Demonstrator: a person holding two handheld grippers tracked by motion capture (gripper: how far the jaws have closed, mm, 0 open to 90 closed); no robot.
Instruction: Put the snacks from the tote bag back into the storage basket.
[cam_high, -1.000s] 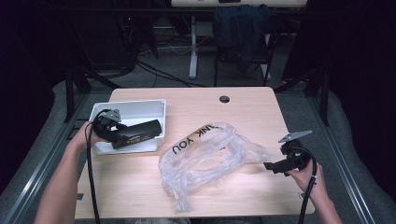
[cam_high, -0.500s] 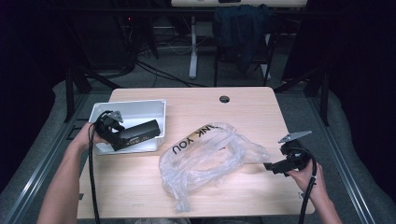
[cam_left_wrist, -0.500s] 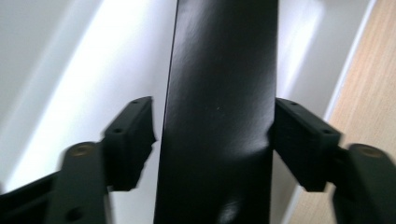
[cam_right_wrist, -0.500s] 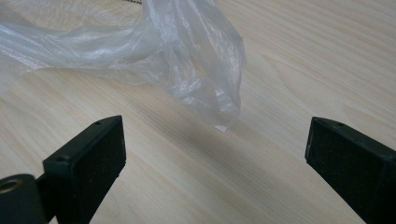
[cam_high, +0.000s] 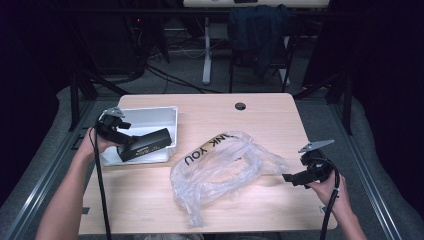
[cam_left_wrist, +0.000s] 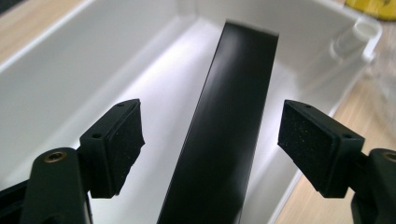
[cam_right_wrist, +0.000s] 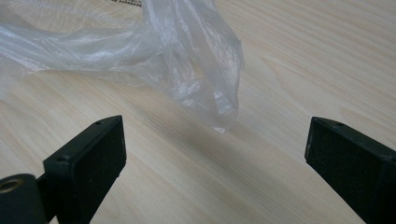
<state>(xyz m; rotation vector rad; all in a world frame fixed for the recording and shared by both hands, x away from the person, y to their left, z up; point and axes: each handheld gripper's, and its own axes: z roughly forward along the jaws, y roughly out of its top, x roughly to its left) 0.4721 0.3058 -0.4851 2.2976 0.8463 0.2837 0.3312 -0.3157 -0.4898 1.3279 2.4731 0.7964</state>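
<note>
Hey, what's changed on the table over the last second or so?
Very little. The left gripper eased slightly back toward the person over the white bin, jaws open either side of the black box without gripping it. The right gripper stayed open near the plastic bag, which hasn't moved.

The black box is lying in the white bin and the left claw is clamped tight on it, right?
Not quite. The black box does lie in the white bin, but the left claw is open; the left gripper view shows both pads clear of the box.
</note>
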